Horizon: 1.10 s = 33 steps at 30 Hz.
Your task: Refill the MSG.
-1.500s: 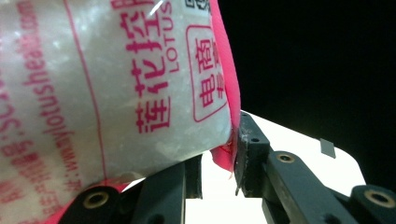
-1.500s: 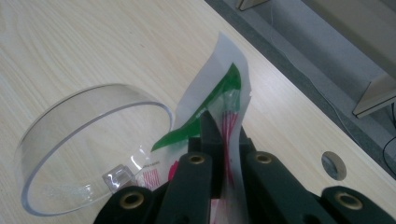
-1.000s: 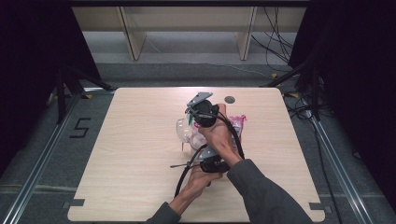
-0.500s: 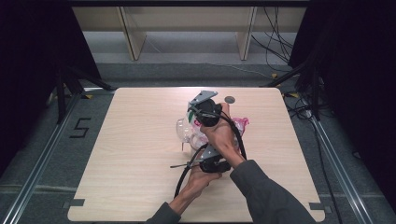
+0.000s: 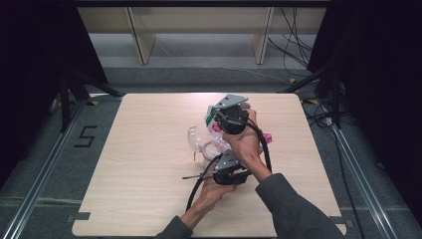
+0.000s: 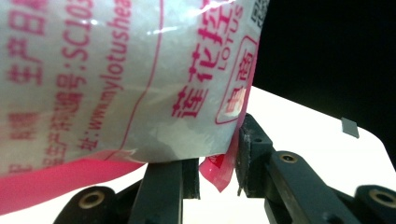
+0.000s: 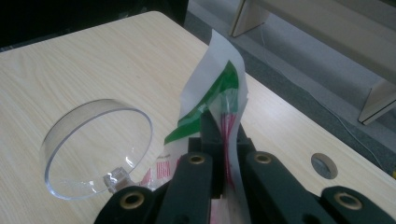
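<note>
A white plastic bag (image 5: 215, 130) with pink print and a green strip lies mid-table between both hands. My right gripper (image 5: 222, 124) is shut on its top edge; in the right gripper view the green and white film (image 7: 219, 79) stands pinched between the black jaws of the right gripper (image 7: 223, 135). My left gripper (image 5: 221, 154) sits nearer the person. Its jaws have just been opening a little. The bag (image 6: 116, 70) rests over them, its pink corner (image 6: 218, 173) hanging in the gap of the left gripper (image 6: 215, 179), pads not pressing. A clear round plastic container (image 5: 195, 138) (image 7: 95, 147) lies left of the bag.
The light wooden table (image 5: 139, 174) has free room to the left and near side. There is a round hole (image 7: 323, 165) in the tabletop near the far edge. Black cables loop from the grippers over the table. Shelf legs and floor cables lie beyond the far edge.
My right gripper has shifted slightly to the right and up, drawing the bag's top edge with it. The left hand has stayed in place.
</note>
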### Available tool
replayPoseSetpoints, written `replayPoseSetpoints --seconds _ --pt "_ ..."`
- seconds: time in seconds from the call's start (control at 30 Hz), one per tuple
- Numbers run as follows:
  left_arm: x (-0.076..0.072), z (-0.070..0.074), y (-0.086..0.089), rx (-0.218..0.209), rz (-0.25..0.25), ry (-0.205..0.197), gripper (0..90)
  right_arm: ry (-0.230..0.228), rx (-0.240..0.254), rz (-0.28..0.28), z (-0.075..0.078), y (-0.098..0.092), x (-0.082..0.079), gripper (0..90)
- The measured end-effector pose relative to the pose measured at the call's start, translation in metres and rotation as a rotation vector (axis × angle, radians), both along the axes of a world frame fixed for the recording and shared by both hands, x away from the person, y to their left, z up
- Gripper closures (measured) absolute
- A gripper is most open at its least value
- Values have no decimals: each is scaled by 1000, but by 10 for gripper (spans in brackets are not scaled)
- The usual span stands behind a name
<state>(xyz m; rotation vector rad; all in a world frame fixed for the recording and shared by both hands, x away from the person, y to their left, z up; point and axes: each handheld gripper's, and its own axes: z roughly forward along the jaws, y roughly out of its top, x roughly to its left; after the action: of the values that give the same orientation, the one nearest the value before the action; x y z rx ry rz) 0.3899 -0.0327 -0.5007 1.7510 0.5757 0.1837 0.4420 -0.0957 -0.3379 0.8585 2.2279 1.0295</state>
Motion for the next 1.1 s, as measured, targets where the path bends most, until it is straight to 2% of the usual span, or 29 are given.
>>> replayPoseSetpoints --seconds 0.03,0.27,0.3,0.43,0.47,0.5,0.53,0.67,0.83,0.9,0.93,1.0,1.1 --pt "0 0 0 0 0 1 731 10 -1 6 1 -2 -1 900" --pt "1 0 2 3 2 0 731 -21 18 11 2 -4 -1 900" --pt "1 0 3 16 -3 -5 732 -7 11 15 3 -5 -2 900" --pt "0 0 2 -1 0 0 732 -12 38 1 4 -6 -3 900" --pt "0 -1 2 -1 -1 1 731 -22 27 13 4 -7 -3 900" --pt "0 0 2 -4 -2 2 731 9 36 10 5 -7 -5 900" --pt "0 0 2 -5 -3 0 732 18 39 12 5 -7 -6 900" --pt "-1 0 2 -4 -2 -1 732 0 51 9 6 -9 -6 900" --pt "-1 0 2 -9 -3 -1 732 12 56 12 8 -12 -9 900" --pt "-1 -1 1 -7 -2 -2 731 -7 63 13 8 -14 -8 900" --pt "-1 -1 2 -3 -3 -5 730 7 73 10 9 -14 -9 900" --pt "-1 -2 2 2 -2 -4 730 -1 66 28 9 -18 -10 900" --pt "-1 -2 1 8 -4 -7 729 -1 81 33 9 -21 -13 900"
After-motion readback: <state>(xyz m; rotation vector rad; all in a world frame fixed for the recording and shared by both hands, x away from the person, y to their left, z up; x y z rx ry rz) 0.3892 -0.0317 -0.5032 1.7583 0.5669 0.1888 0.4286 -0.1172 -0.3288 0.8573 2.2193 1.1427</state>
